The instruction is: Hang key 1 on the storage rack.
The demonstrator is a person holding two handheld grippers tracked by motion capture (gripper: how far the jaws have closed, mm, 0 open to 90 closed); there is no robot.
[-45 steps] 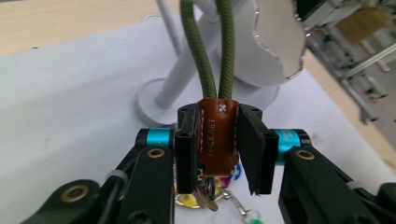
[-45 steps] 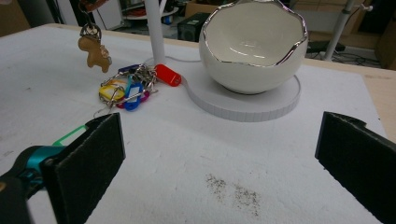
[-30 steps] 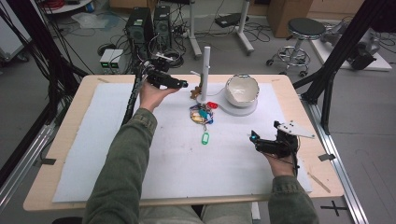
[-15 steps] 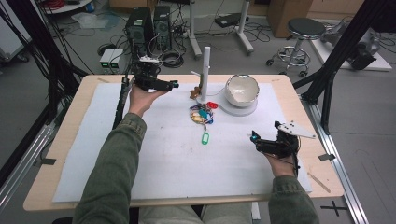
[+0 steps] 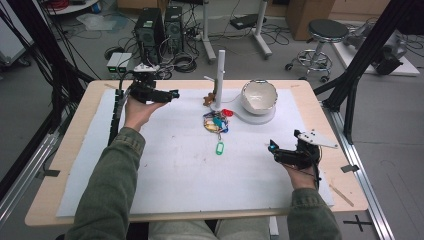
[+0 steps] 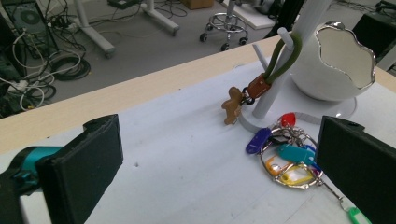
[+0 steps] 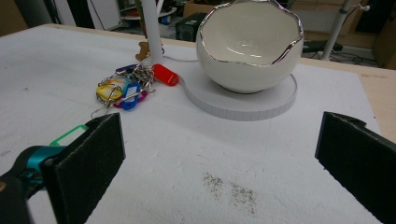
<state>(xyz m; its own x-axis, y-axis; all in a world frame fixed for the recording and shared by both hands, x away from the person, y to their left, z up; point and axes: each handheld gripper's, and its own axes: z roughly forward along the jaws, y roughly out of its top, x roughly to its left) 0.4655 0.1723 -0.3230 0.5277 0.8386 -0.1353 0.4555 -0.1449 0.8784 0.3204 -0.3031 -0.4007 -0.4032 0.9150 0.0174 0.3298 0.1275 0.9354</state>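
Note:
A bundle of keys with coloured tags [image 5: 216, 122] lies on the white mat just in front of a white stand [image 5: 220, 75]. A green tag [image 5: 219, 148] trails from the bundle toward me. A gingerbread-shaped fob [image 6: 232, 105] hangs by a green loop [image 6: 280, 56] from the stand's peg. Beside the post, a white bowl [image 5: 259, 96] sits on the stand's base. My left gripper [image 5: 174, 94] is at the far left, level, pointing at the stand; its jaws have just been opening and hold nothing [image 6: 219, 172]. My right gripper [image 5: 272, 148] rests at the near right, open and empty [image 7: 219, 163].
The white mat [image 5: 165, 165] covers most of the wooden table [image 5: 320, 100]. A thin wooden stick [image 5: 342, 195] lies near the front right corner. Past the far edge are computer towers [image 5: 159, 25], floor cables and a stool [image 5: 327, 32]. Black frame struts [image 5: 360, 65] rise at both sides.
My left hand has drawn its gripper leftward, away from the stand and fob, to the table's far left. The right gripper has stayed in place.

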